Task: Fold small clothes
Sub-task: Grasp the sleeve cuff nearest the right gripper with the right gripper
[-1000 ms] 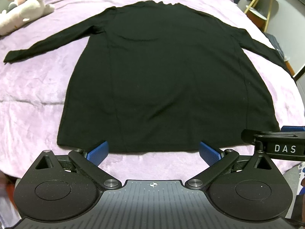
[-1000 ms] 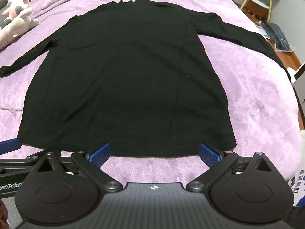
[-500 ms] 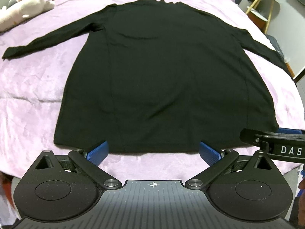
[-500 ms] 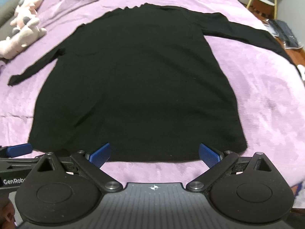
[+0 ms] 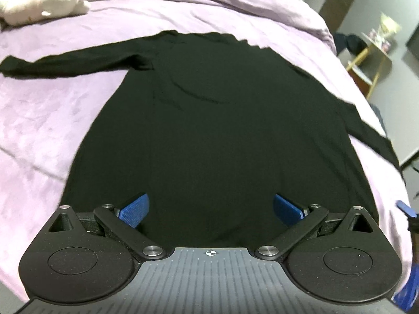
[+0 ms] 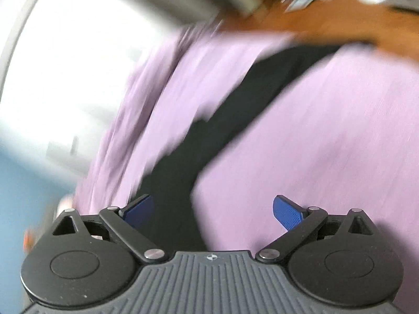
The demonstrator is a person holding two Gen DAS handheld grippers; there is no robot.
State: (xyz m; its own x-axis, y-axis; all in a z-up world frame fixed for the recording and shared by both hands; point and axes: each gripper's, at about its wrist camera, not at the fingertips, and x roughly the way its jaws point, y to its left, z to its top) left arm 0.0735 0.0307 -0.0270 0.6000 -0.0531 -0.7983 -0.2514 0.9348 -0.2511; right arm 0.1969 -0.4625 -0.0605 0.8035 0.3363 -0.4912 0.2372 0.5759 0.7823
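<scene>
— Where's the shirt lying, from where you hold the tools?

— The black long-sleeved shirt [image 5: 222, 130] lies flat on the purple bed [image 5: 39, 120], hem toward me, collar away, so its long axis runs straight out from my left tool [image 5: 210, 208]. That tool is spread wide, gripping nothing, both blue fingers [image 5: 133, 209] over the cloth just inside the hem.

— And the other one?

— My right tool [image 6: 213, 209] is spread too, and empty. Its view is badly smeared, but a dark band runs up and to the right from between the fingers; I take it to be the shirt's right sleeve [image 6: 235, 110], stretched out across the bed.

— So which goes first?

— I'd judge the right tool, being nearer that sleeve. It lies along the tool's line of sight, so I'd pinch it and carry it leftward over the body.
</scene>
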